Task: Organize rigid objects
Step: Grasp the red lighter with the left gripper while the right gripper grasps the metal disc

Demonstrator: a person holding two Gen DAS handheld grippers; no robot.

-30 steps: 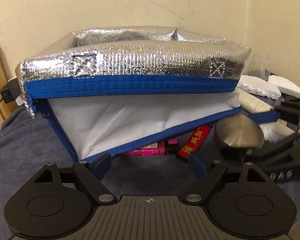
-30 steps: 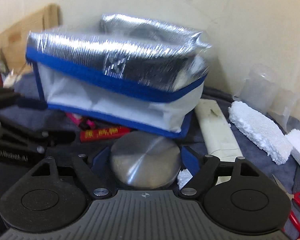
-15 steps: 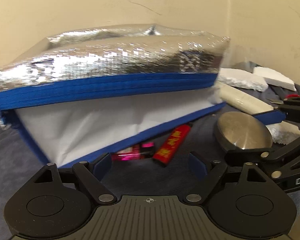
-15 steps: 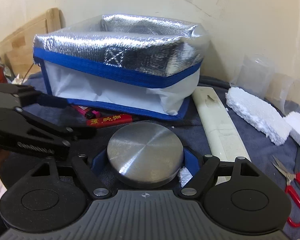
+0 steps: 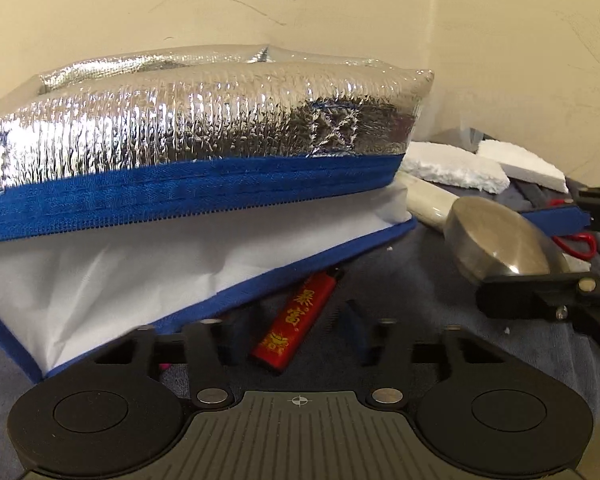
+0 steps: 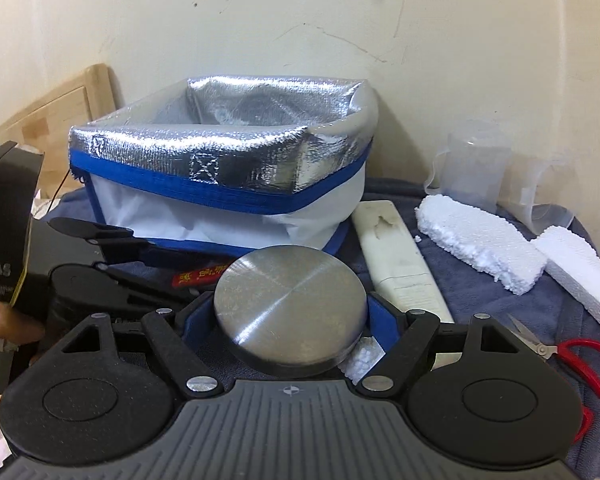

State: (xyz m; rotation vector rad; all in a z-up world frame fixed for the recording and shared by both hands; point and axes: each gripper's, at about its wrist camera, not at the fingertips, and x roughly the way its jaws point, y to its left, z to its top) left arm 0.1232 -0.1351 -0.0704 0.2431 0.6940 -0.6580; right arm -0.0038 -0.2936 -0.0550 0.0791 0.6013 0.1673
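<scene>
- Right wrist view shows the right gripper point(image 6: 292, 312) clamped on a round metal disc point(image 6: 290, 304); the blue pads press on its two sides, so it is carried flat, probably to keep it from slipping out.
- Behind the disc, farther away, stands the insulated bag point(image 6: 224, 184) with its silver lining folded outward over the rim. I think the mouth is kept open like this so that objects can be dropped in from above.
- Left wrist view shows the left gripper point(image 5: 292, 336) low over the dark cloth point(image 5: 400, 288), and its jaws have just been closing around the near end of a red lighter point(image 5: 296, 320). Whether the pads already press on it, I cannot tell.
- The lighter lies partly under the near bottom edge of the bag, so it must be taken by the free end.
- A pink lighter point(image 5: 165, 366) is almost hidden behind the left finger.
- On the right lie a white remote control point(image 6: 400, 264), foam pieces point(image 6: 480, 248) and red scissors point(image 6: 580, 364), not yet sorted.
</scene>
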